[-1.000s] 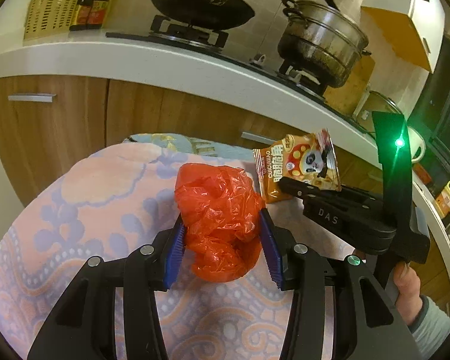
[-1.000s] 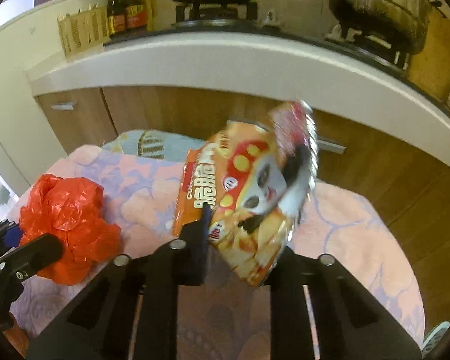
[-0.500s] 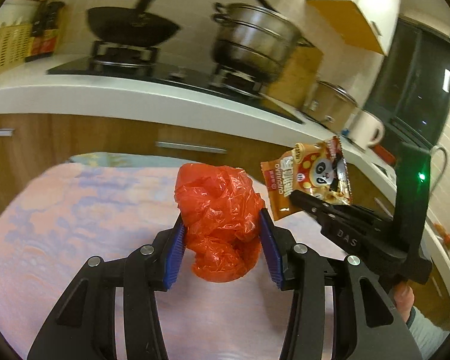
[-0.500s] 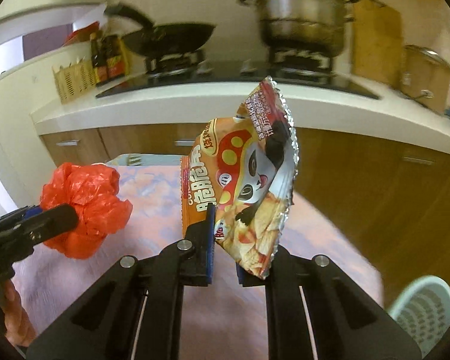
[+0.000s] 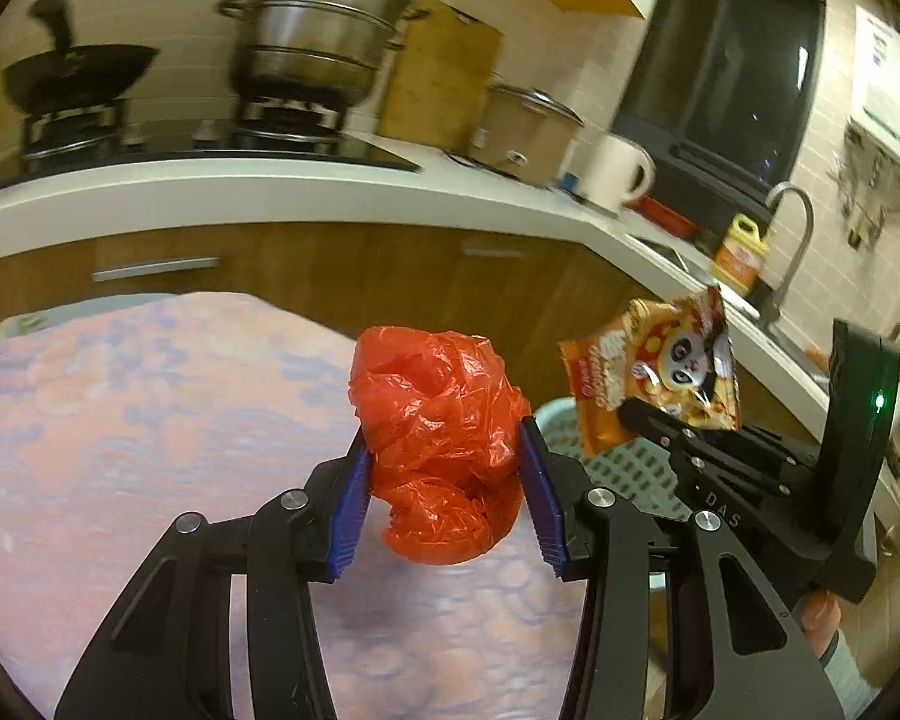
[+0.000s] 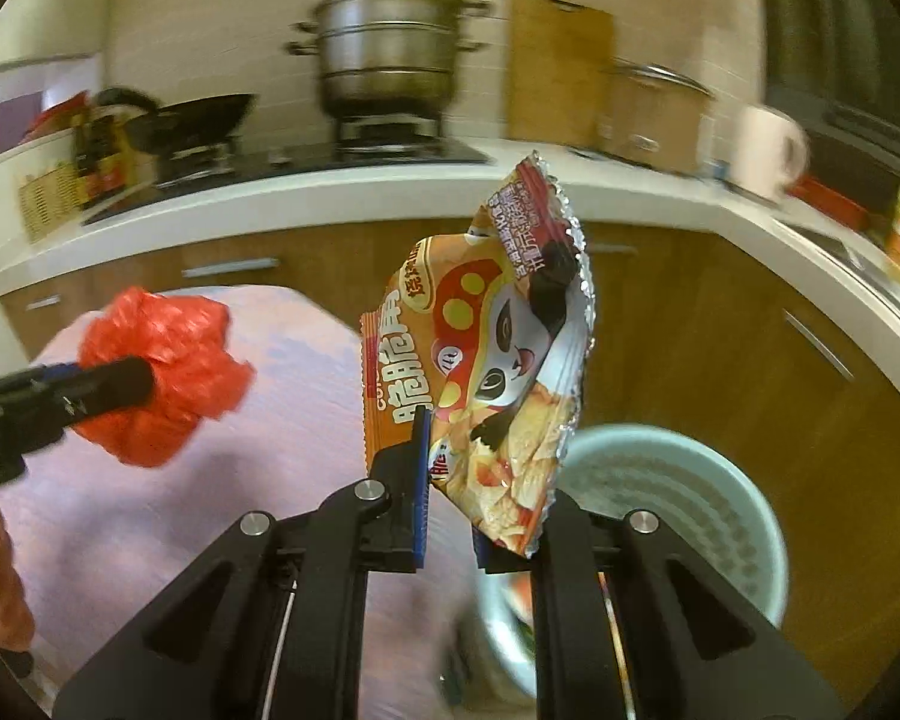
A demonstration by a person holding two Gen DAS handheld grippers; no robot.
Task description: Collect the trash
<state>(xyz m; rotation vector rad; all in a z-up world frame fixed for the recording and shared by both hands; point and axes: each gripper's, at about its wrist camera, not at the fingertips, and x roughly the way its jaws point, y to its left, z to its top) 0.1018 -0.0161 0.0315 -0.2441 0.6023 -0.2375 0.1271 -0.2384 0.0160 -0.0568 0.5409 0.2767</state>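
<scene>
My left gripper (image 5: 444,498) is shut on a crumpled red plastic bag (image 5: 438,438), held in the air over the pink patterned cloth (image 5: 150,450). The same red bag (image 6: 162,372) shows at the left of the right wrist view, pinched by the left gripper's black finger (image 6: 90,387). My right gripper (image 6: 450,504) is shut on an orange snack packet with a panda (image 6: 486,360), held upright above the rim of a pale green waste basket (image 6: 720,510). From the left wrist view the packet (image 5: 654,372) hangs over that basket (image 5: 618,462), to the right of the bag.
A white counter (image 5: 270,186) on wooden cabinets (image 6: 720,360) curves behind, bearing a steel steamer pot (image 5: 318,30), a black wok (image 5: 72,78), a white mug (image 5: 618,171) and a sink tap (image 5: 798,234). A hand (image 5: 822,624) grips the right tool.
Both grippers have swung to the right with their loads, off the middle of the cloth. The waste basket has come into view under the snack packet.
</scene>
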